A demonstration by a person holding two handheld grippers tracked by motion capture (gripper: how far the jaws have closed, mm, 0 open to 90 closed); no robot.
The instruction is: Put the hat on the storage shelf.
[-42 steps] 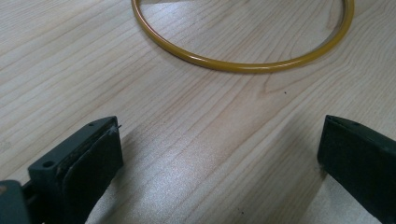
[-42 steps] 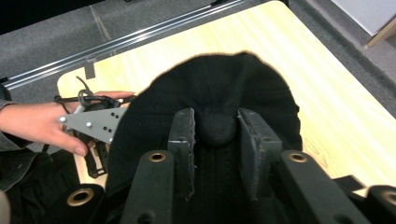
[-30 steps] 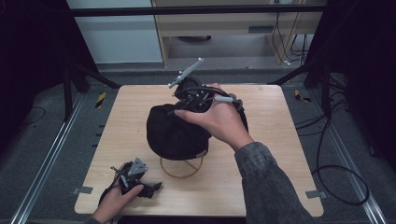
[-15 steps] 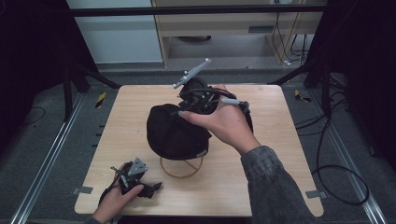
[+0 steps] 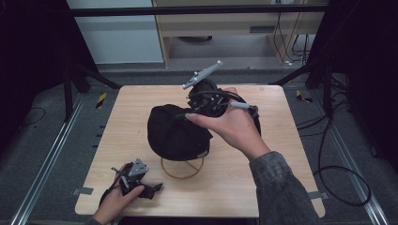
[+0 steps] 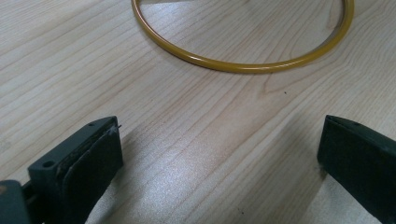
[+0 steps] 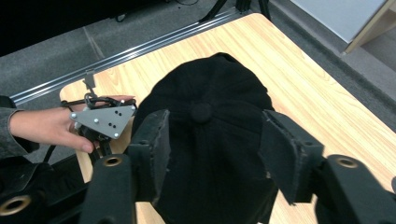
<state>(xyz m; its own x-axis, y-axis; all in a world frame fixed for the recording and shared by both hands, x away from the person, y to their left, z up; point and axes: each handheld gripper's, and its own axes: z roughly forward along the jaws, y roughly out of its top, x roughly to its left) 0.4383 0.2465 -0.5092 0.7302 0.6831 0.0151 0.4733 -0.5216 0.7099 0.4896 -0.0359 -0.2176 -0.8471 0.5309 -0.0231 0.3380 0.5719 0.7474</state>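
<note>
Right now your right gripper (image 5: pixel 199 101) hangs over the middle of the wooden table (image 5: pixel 281 154), tipped downward just above the black cap (image 5: pixel 176 133), with your right hand (image 5: pixel 232 124) wrapped around its body and the grey three-cornered plate (image 5: pixel 202 74) sticking up at its far side. From the right gripper view, its jaws stand spread wide on either side of the cap's crown, with the round top button (image 7: pixel 201 112) showing in the gap between them; neither pad is pressed into the fabric that you can see, so you are holding nothing there. The cap sits raised at the centre of the table on a stand whose yellow ring (image 5: pixel 182 169) lies flat on the wood, showing just under the cap's near edge. Your left gripper (image 5: pixel 133 180) rests low on the near left part of the table, held in your left hand (image 5: pixel 115 201), well apart from the cap. Through the left gripper view, its two black jaws are wide apart with bare wood grain between them, and the yellow ring curves across the table beyond the tips, not touching either jaw.
</note>
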